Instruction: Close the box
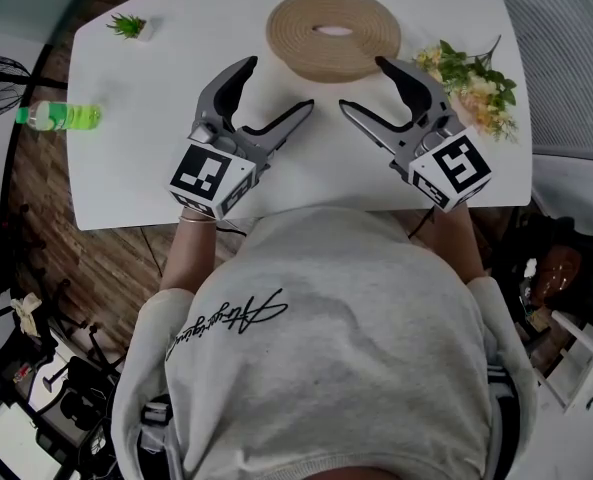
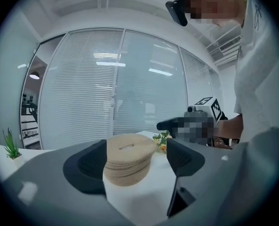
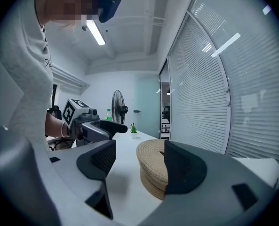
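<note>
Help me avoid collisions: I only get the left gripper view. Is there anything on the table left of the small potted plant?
Observer: Yes. The head view shows a green bottle near the left edge of the table, nearer the person than the plant.
Operator: And the right gripper? It's blurred out here.
Observer: The right gripper has its jaws apart and grips nothing; the woven box sits just ahead of them.
Operator: What's beyond that bottle?
Observer: A standing fan, off the table, seen in the right gripper view.
</note>
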